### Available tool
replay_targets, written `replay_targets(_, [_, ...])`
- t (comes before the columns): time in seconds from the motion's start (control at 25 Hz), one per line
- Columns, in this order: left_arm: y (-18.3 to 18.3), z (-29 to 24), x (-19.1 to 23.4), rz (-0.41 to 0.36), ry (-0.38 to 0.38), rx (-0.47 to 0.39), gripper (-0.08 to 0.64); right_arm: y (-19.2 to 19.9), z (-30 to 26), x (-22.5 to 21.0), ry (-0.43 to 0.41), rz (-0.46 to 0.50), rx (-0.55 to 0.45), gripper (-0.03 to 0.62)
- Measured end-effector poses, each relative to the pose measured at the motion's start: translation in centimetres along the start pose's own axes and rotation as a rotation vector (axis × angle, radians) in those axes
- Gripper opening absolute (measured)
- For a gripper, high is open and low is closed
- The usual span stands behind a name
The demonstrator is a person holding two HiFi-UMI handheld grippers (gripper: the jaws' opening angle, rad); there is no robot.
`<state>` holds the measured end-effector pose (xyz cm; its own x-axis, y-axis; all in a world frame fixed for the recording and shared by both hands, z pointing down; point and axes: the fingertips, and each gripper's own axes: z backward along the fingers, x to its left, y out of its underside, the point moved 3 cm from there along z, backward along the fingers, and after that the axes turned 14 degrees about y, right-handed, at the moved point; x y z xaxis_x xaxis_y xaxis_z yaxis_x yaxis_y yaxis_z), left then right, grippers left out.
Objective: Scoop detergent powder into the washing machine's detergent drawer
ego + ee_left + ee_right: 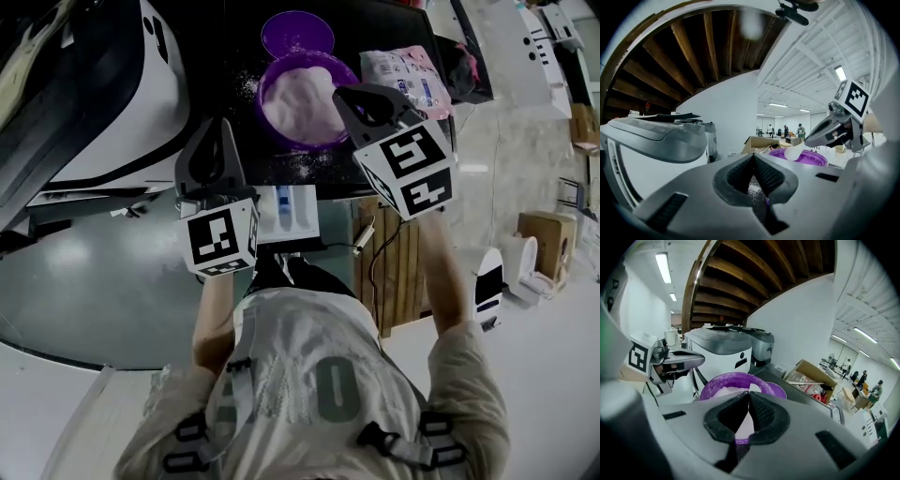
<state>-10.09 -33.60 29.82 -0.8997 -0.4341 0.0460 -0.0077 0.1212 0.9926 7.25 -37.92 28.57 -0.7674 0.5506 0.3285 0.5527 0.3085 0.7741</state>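
The right gripper [349, 97] sits right of centre in the upper half of the head view, with its jaws clamped on the handle of a white scoop [743, 420]. In its own view the pale handle runs up between the two pads and out over the purple bowl [267, 80]. From the left gripper view the scoop's head shows at the right of the frame, just above the bowl's rim. I cannot tell whether it touches the detergent powder [300, 101] heaped inside.

The left gripper [220, 127] is left of the bowl and a little lower in the head view, near it but apart. Its jaws are closed tip to tip with nothing in them. Only a speckle of spilled powder [300, 167] on the dark top [225, 103] shows through the slit beneath the tips.

The detergent drawer [286, 214] stands pulled out at the front edge of that top, directly below the bowl in the frame. It lies between the two marker cubes and just beside the left one, and its pale blue and white compartments are open to view.

Behind the bowl, at the top of the frame, lies a purple lid [297, 33]. A pink and white packet [408, 75] rests to the right, just above the right gripper.
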Motion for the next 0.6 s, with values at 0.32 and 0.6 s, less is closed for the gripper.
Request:
replay_targets(0.32, [1.0, -0.3, 0.6, 0.027, -0.007, 0.006, 0.02, 1.0, -2.4, 2.0, -0.133, -0.021, 0.193, 0.009])
replay_targets(0.6, [1.6, 0.0, 1.3, 0.04, -0.021, 0.019, 0.02, 1.5, -2.9, 3.0, -0.168, -0.03, 0.278, 0.009])
